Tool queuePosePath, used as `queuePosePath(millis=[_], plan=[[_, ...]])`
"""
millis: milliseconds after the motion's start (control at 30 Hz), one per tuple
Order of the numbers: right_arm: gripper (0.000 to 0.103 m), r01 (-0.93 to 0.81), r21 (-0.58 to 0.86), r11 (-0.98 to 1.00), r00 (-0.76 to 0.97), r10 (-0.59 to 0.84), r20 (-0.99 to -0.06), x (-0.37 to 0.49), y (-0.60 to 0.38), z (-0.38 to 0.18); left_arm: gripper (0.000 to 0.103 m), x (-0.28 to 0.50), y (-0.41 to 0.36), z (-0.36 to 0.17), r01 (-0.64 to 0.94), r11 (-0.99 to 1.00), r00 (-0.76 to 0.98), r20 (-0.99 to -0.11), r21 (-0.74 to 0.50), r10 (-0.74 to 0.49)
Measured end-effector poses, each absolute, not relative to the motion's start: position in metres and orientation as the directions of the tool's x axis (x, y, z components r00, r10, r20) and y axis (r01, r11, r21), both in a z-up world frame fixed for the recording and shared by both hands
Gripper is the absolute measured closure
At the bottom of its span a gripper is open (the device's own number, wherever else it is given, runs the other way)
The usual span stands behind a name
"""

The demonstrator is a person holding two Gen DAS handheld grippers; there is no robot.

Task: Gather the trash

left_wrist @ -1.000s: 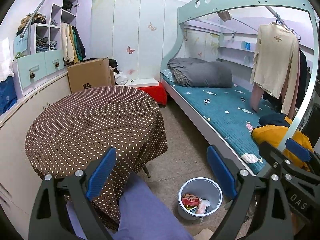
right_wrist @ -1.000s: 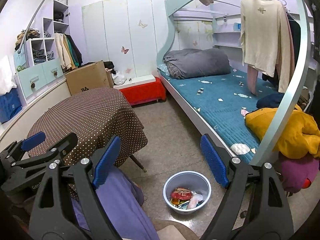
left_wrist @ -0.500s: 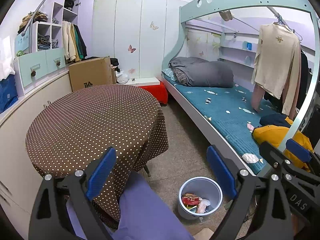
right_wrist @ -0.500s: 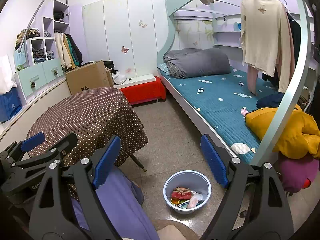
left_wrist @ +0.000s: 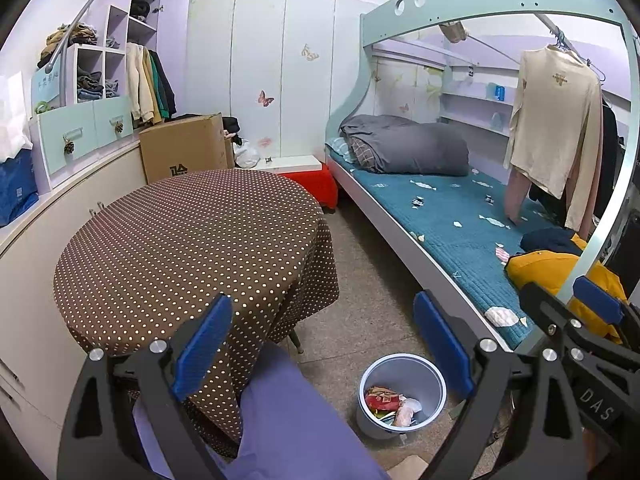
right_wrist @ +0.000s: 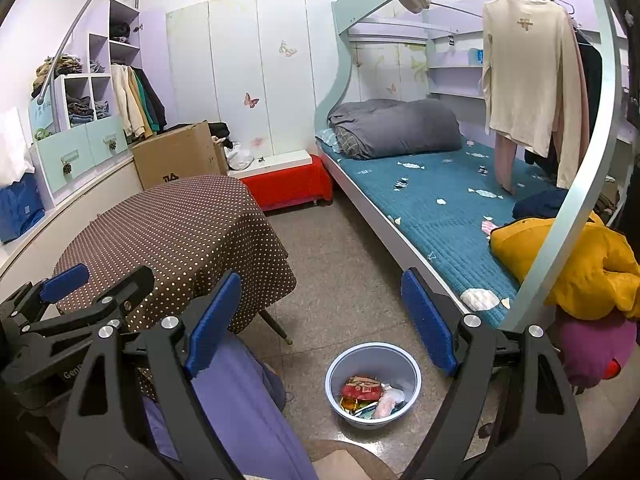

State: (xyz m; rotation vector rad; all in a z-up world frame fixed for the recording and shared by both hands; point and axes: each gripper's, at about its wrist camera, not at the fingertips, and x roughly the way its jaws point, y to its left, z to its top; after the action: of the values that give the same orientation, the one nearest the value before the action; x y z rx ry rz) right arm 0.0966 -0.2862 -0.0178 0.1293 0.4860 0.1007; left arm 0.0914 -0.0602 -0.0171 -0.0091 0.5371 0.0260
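A pale blue bin stands on the floor between the table and the bed; it also shows in the right wrist view. It holds wrappers and crumpled trash. My left gripper is open and empty, held above the floor near the table edge. My right gripper is open and empty, above the bin. Each gripper shows at the edge of the other's view, side by side.
A round table with a brown dotted cloth stands at left. A bunk bed with a teal mattress runs along the right, with yellow clothing on it. A cardboard box and a red stool stand behind. A purple-clad leg is below.
Both views have shifted very slightly; the grippers stay open and empty, and the bin and its trash have not moved.
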Motion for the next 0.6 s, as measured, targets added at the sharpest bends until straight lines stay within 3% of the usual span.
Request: queuePosePath(millis=[600], plan=[[0.022, -0.071, 0.155, 0.985, 0.879, 0.135, -0.456, 0.0971, -0.2885, -0.0197, 0.012, 0.0885, -0.0637, -0.0155, -0.040, 0.999, 0.869, -0.493, 0.021, 0.045]])
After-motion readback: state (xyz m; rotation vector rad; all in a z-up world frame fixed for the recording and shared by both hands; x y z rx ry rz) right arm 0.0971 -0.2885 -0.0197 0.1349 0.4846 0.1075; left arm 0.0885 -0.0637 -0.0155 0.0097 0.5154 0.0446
